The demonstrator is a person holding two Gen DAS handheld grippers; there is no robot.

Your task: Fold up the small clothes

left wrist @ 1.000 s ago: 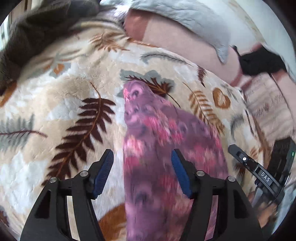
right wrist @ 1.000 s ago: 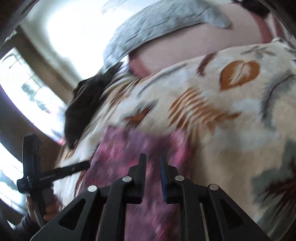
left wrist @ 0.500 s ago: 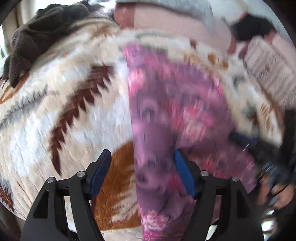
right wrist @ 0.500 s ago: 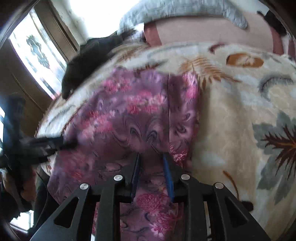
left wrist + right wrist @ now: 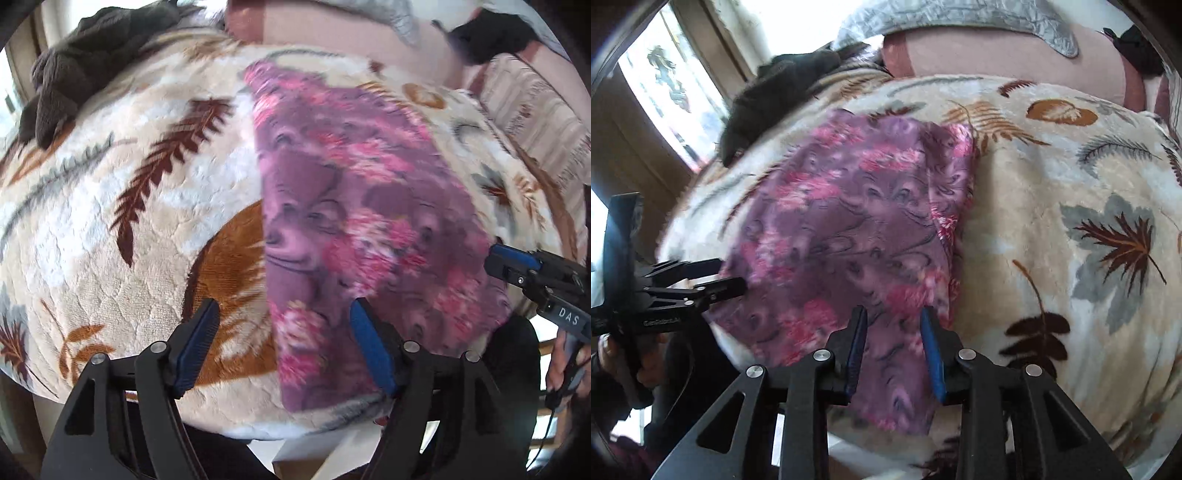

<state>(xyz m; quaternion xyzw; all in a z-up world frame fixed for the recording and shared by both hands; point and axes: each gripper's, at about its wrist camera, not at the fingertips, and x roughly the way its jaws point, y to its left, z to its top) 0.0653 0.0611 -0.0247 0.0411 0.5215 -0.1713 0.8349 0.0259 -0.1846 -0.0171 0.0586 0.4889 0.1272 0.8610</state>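
A purple garment with pink flowers (image 5: 351, 206) lies spread flat on the cream leaf-print blanket (image 5: 129, 229), its lower end reaching the bed's near edge. My left gripper (image 5: 284, 332) hovers open above the garment's lower left edge, which runs between the fingers without touching them. My right gripper (image 5: 894, 321) hangs over the garment's (image 5: 849, 221) lower right part; its jaws are opening, the cloth lying below them with no pad pressing on it. In each wrist view the other tool shows at the side: the right gripper (image 5: 506, 262) and the left gripper (image 5: 731, 275).
A dark brown fuzzy garment (image 5: 92, 55) lies at the blanket's far left. Behind it are a pink sheet (image 5: 997, 59), a grey quilt (image 5: 960, 14) and a small black item (image 5: 491, 33). A window (image 5: 665, 92) is on the left. The bed's near edge (image 5: 258, 424) drops away below the grippers.
Both grippers have drawn back along the garment to its near end. The right jaws have widened from almost shut, and the left jaws are slightly wider. The garment now lies flat.
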